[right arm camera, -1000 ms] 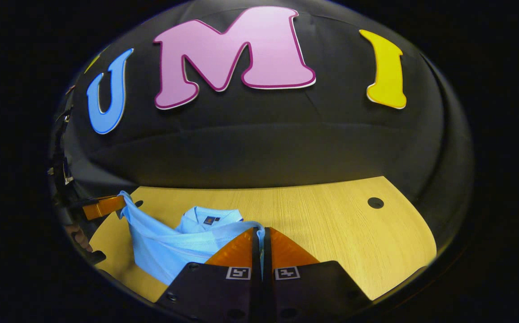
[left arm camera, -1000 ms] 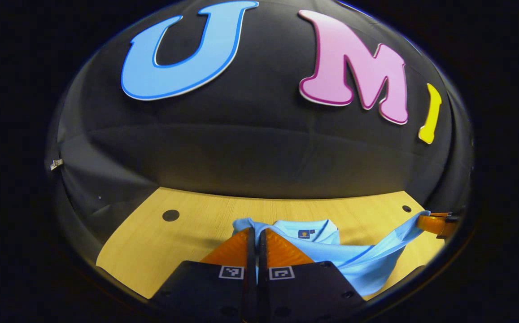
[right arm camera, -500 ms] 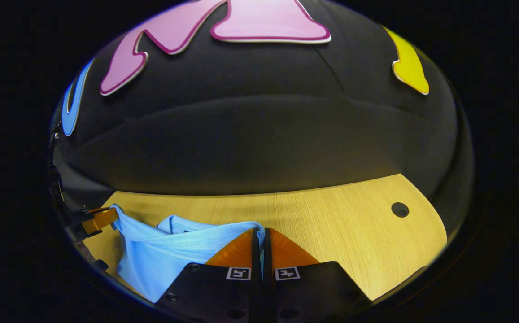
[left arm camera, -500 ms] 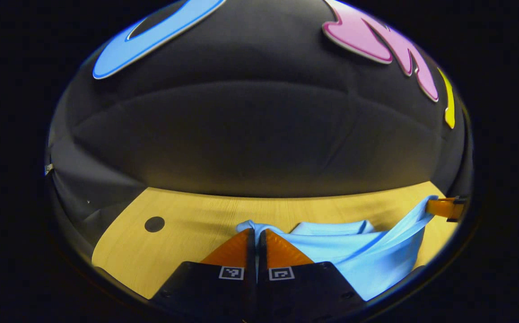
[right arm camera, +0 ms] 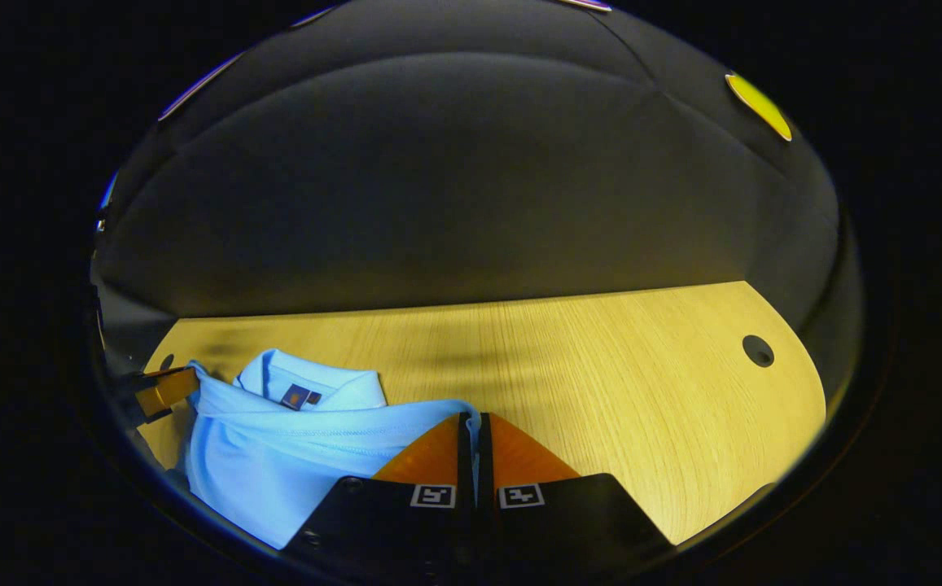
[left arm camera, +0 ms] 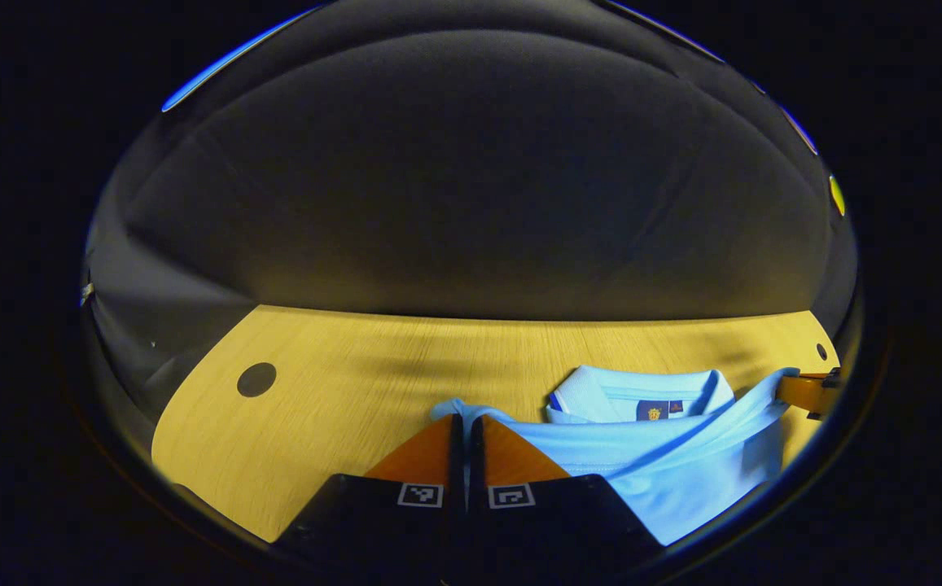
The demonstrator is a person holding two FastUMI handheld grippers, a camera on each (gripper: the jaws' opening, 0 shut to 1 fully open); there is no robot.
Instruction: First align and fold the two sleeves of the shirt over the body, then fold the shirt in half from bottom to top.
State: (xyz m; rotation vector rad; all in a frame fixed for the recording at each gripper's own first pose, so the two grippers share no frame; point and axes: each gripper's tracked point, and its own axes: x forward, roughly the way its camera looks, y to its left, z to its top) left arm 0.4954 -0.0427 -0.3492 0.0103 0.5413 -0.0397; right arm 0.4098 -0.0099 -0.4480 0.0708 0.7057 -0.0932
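Both grippers carry the bottom hem of the light-blue shirt [left arm camera: 666, 456] up toward its collar [left arm camera: 641, 391], the final fold under way on the wooden table [left arm camera: 340, 407]. In the left gripper view, the left gripper [left arm camera: 465, 423] at bottom centre is clenched on a hem corner, with the shirt spread across the lower right; the right gripper [right arm camera: 471, 423], bottom centre of its own view, pinches the other corner, the shirt lying lower left there. Over the past second both views have tipped downward and the hem has dropped from a raised, taut span to just short of the collar, which suggests the half-fold is nearly laid and release comes next.
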